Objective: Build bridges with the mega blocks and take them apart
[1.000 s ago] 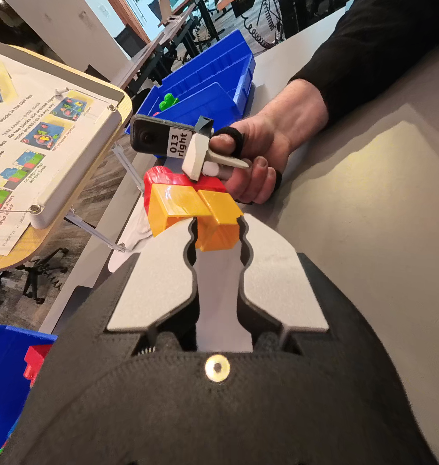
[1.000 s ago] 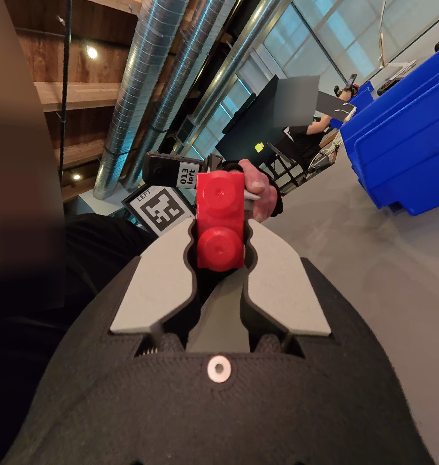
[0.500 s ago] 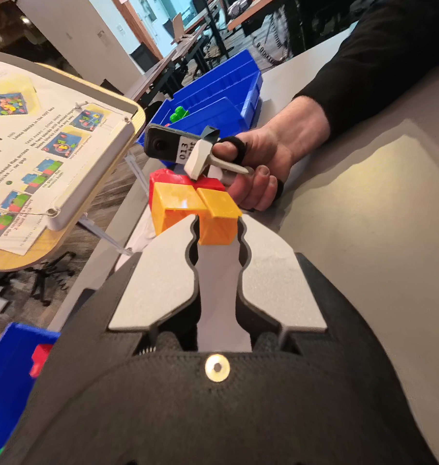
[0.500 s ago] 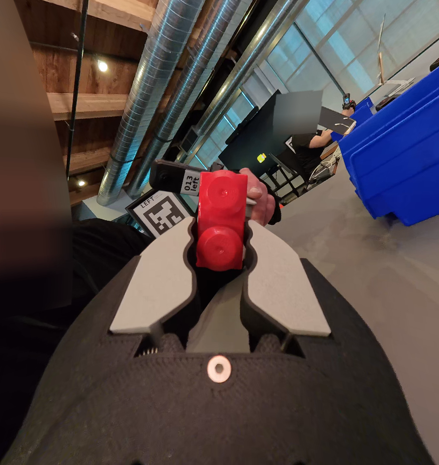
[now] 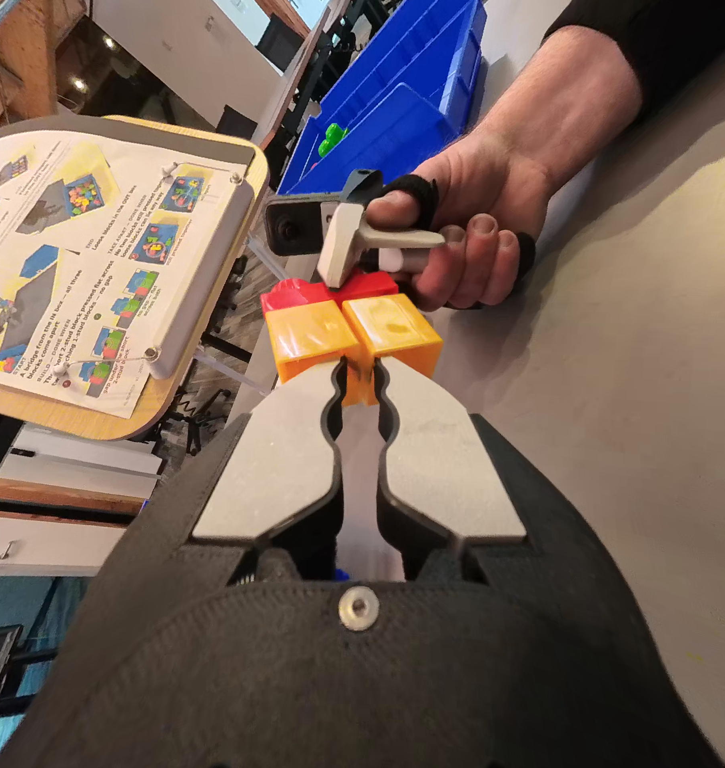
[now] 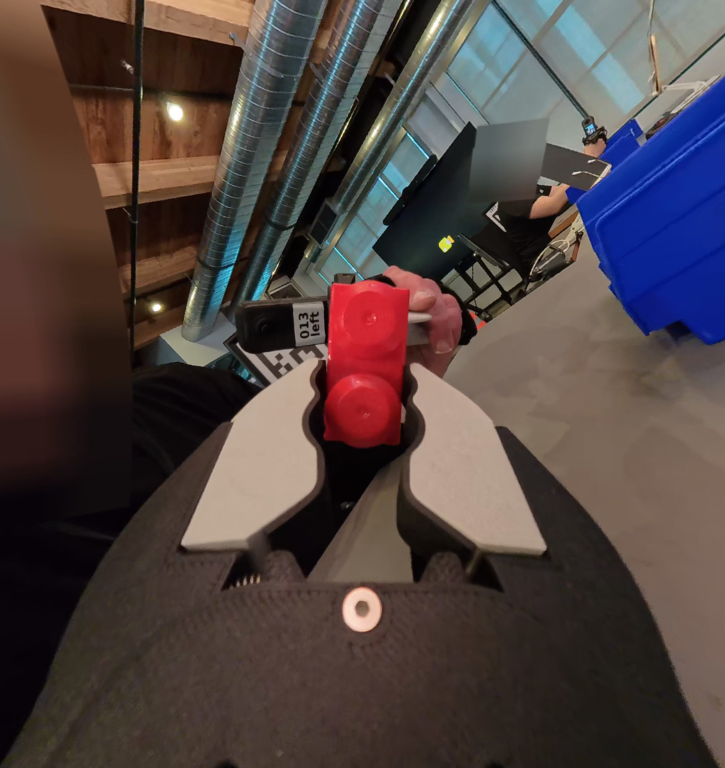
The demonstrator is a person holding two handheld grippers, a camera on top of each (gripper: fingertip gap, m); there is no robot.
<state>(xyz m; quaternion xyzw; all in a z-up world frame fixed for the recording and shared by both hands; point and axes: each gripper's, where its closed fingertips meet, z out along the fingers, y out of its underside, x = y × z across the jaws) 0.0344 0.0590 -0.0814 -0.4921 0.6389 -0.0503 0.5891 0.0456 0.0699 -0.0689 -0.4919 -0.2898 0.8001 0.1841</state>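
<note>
Closest to me, my left gripper (image 5: 358, 374) has narrowed a good deal. A moment ago its fingers stood wide around one of the orange blocks. Now they are nearly closed, pinching the thin orange walls at the seam where the two orange blocks (image 5: 306, 332) meet side by side. Both pads look pressed against that plastic, so I count this as a real hold, though on a narrow edge.

Just beyond, the red block (image 5: 365, 286) lies across the far side of both orange ones, joined to them. My right gripper (image 5: 335, 249) holds it as before: in its own view the red block (image 6: 365, 361) sits stud-face toward the camera with both fingers snug on its long sides, about as far apart as they were. The little bridge hangs between my two tools, off the grey table (image 5: 601, 374), and it has drawn a little nearer to my left camera.

I read the change as setting up the pull-apart, with one tool on red and the other on orange. I can't be sure of that from here. A grip on the seam takes both orange pieces together, and it may slip when I twist.

Farther off sit the instruction sheet (image 5: 82, 257) on its board to the left and the blue bin (image 5: 394, 95) behind my right hand.
</note>
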